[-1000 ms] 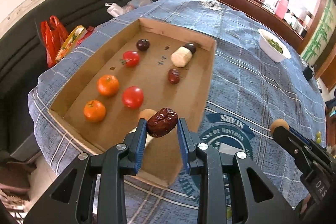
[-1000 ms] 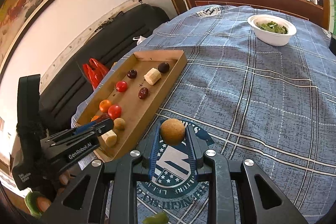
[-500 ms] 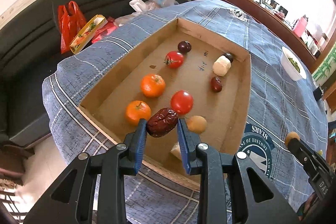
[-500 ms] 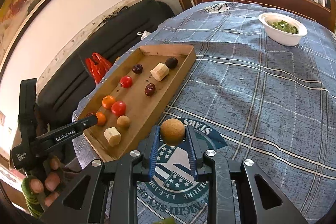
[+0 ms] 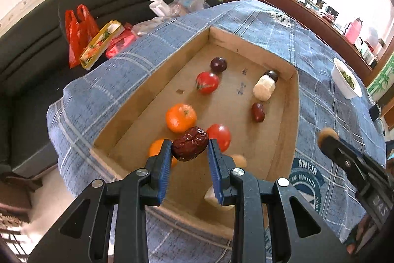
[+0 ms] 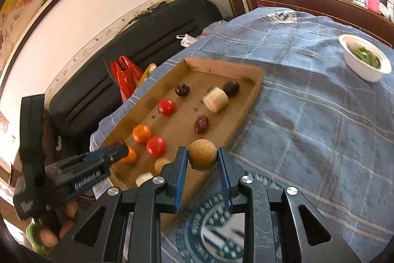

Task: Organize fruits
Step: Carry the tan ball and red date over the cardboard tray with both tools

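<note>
Left wrist view takes in the blue plaid tablecloth [image 5: 307, 61] and, on it, the shallow cardboard tray [image 5: 294, 115] that already holds most of the fruit: two oranges, two tomatoes, dark plums, a small red date and a pale peeled piece, loosely lined up by kind. Well apart on the cloth stands a white bowl [image 6: 364, 65] of greens. By the look of it the sorting is well advanced, with at least two pieces yet to be set down. The left gripper [image 5: 189, 152] is clamped on a wrinkled red date [image 5: 190, 143], held above the tray's near end over the oranges. The right gripper [image 6: 202, 159] is closed around a round tan fruit [image 6: 202, 154], poised over the tray's near right edge, partly above the cloth. Some things stay unclear: a pale chunk and a small tan fruit at the tray's near end are half hidden behind the fingers, the nearest orange is mostly covered by the left gripper, and both views are blurred. Whether more fruit waits on the cloth out of view cannot be told.
</note>
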`<state>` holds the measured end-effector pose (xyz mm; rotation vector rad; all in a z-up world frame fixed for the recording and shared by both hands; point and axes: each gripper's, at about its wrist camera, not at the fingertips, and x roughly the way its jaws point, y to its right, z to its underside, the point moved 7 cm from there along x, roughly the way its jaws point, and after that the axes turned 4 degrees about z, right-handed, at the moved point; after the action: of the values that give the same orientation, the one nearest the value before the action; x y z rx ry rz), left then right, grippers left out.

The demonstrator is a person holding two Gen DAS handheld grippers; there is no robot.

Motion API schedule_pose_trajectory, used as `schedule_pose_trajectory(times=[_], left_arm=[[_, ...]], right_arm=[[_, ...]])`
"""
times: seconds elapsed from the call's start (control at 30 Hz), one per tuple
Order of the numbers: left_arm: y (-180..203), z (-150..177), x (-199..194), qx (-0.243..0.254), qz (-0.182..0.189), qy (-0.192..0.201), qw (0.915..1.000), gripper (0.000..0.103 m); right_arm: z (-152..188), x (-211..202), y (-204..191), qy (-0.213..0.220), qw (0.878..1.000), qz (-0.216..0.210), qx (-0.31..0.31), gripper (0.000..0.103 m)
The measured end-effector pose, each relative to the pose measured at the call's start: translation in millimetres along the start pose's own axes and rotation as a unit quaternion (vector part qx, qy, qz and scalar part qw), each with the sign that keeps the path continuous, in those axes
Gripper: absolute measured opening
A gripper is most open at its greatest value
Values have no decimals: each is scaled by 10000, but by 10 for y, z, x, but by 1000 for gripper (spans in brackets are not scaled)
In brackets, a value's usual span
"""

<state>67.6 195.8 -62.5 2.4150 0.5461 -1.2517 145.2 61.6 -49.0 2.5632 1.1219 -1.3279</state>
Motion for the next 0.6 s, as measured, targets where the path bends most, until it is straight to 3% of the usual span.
schedule_pose_trajectory(times=[0.33, 0.6], left_arm=[[360, -299, 304, 407, 129, -129, 9990, 27], [446, -335, 581, 452, 138, -374, 9982, 27]], right_arm=[[-663, 632, -82, -65, 9998, 77, -148, 25], [-907, 1116, -16, -290, 9990, 199, -274, 25]])
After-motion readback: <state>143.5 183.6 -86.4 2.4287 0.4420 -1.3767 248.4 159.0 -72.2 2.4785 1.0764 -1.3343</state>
